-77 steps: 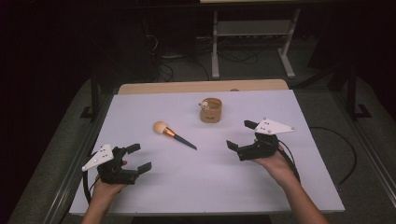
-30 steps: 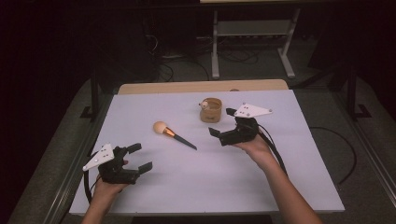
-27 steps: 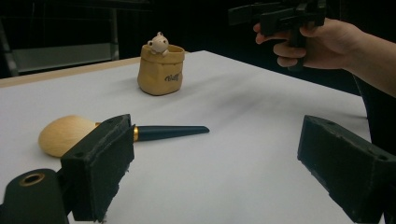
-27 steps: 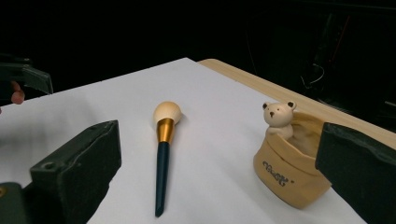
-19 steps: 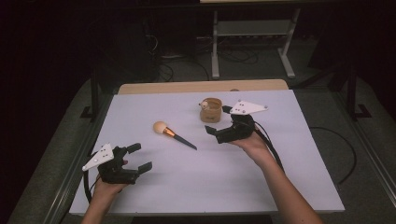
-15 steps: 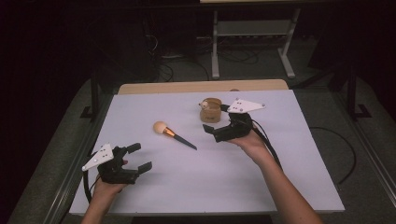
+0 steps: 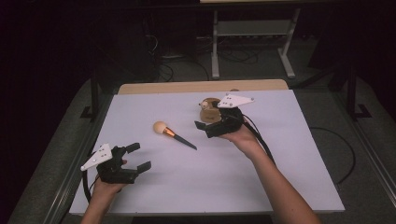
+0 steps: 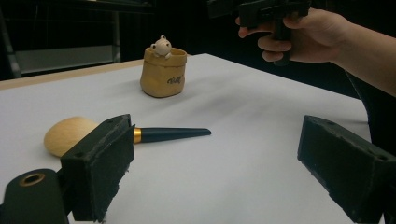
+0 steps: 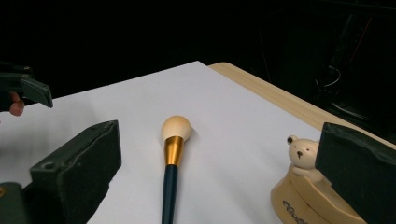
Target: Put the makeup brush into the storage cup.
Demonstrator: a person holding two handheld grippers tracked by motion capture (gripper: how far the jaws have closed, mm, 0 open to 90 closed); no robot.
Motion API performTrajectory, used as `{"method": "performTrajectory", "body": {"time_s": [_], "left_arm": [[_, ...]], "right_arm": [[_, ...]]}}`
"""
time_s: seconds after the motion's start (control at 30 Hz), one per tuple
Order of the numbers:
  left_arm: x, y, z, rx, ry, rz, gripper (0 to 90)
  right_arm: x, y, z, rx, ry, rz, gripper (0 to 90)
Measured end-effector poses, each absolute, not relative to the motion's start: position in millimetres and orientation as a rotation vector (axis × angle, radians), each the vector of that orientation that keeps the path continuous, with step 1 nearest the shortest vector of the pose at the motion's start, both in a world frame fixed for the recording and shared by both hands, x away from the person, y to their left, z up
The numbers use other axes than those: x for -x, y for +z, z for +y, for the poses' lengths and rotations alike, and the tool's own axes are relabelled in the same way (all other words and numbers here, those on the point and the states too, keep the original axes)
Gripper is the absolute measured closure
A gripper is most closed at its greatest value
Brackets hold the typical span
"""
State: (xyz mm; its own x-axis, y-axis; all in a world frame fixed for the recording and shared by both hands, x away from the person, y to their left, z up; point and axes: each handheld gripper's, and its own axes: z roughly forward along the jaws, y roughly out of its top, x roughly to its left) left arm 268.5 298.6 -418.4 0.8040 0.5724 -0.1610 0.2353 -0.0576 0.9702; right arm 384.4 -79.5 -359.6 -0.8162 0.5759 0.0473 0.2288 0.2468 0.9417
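Note:
A makeup brush [image 7: 173, 135] with a tan head, gold collar and dark handle lies flat mid-table; it shows again in the left gripper view [image 8: 171, 134] and the right gripper view [image 9: 172, 161]. Behind it stands a small tan sack-shaped pot [image 7: 208, 111] with a bear figure on its rim [image 8: 163, 73] [image 9: 304, 191]. My right gripper [image 7: 205, 119] hovers open just in front of the pot, jaws aimed toward the brush handle's tip [image 9: 219, 177]. Near the front left edge, my left gripper [image 7: 139, 157] rests open and holds nothing [image 8: 222, 172].
A white sheet [image 7: 280, 154] covers the table, with a wooden strip [image 7: 201, 87] along its far edge. A metal stand [image 7: 252, 28] and cables sit on the dark floor beyond. Black rails run along both table sides.
My right gripper has travelled from the table's right side leftward and farther away, ending close beside the pot. The left gripper, brush and pot have stayed put.

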Motion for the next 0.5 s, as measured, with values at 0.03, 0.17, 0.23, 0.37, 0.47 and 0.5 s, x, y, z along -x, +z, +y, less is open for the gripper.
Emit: {"method": "performTrajectory", "body": {"time_s": [0.03,0.17,0.23,0.37,0.47,0.5], "left_arm": [[-268,-418,298,-1.637,0.308,0.65,10.4],[-268,-418,299,-1.638,0.31,0.647,10.4],[-268,-418,299,-1.638,0.31,0.647,10.4],[-268,-418,298,-1.637,0.307,0.648,10.4],[-268,-418,298,-1.639,0.306,0.648,10.4],[-268,-418,298,-1.64,0.306,0.649,10.4]], "right_arm": [[-385,-360,-78,-0.743,1.589,2.219,0.0],[-389,-362,-71,-0.742,1.591,2.23,0.0],[-389,-362,-70,-0.748,1.595,2.233,0.0],[-392,-359,-64,-0.738,1.61,2.233,0.0],[-395,-358,-61,-0.732,1.619,2.226,0.0],[-396,-357,-60,-0.727,1.618,2.226,0.0]]}}
